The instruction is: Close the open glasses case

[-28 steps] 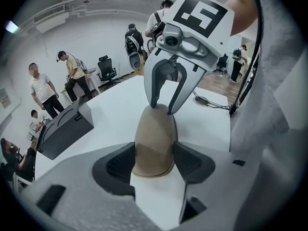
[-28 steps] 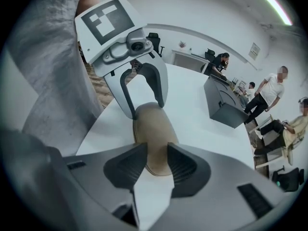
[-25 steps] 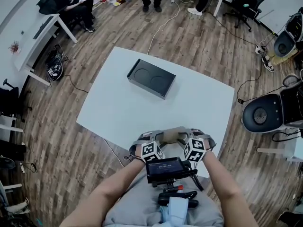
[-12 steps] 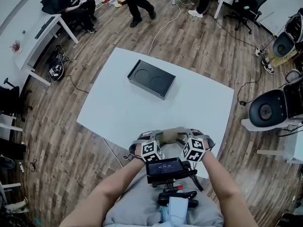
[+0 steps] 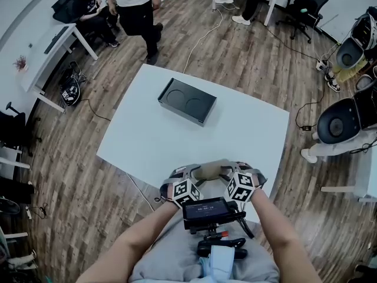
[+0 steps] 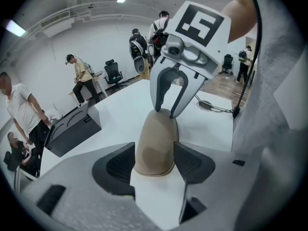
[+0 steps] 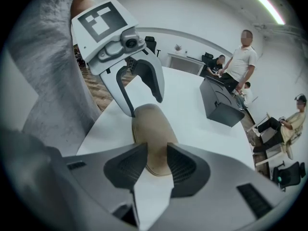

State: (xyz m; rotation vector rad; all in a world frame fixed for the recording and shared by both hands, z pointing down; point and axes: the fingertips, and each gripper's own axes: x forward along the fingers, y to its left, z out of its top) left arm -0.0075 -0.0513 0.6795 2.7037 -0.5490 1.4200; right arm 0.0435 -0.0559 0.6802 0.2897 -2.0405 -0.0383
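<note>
Head view coverage is taken up by a white rectangular table (image 5: 147,140), and at its near edge a tan, rounded, hard-shell glasses case (image 5: 210,170) is held lengthwise between the two hand-held tools. Whether it rests on the tabletop or is raised just clear of it cannot be told. One end of the glasses case is clamped by the left gripper (image 5: 194,172) and the other end by the right gripper (image 5: 227,171). In each gripper view the ribbed dark pads are seen pressed against the sides of the shell, with the opposite tool's curved jaws closed around the far end. The shell is seen shut, and a thin pale seam is visible along its rim. No brand or lettering can be made out on it. Each tool is topped by a white marker cube (image 6: 202,25) printed with a black square pattern, not letters. A small dark screen (image 5: 206,207) is mounted below the grippers, at the person's chest, and pale digits are shown on it, too small to be read. Farther up the table, well apart from the case, a black rectangular box (image 5: 187,101) with two round recesses in its top is set at an angle. A standing person in a white shirt (image 5: 135,7) is seen on the wooden floor beyond the table's far corner.
</note>
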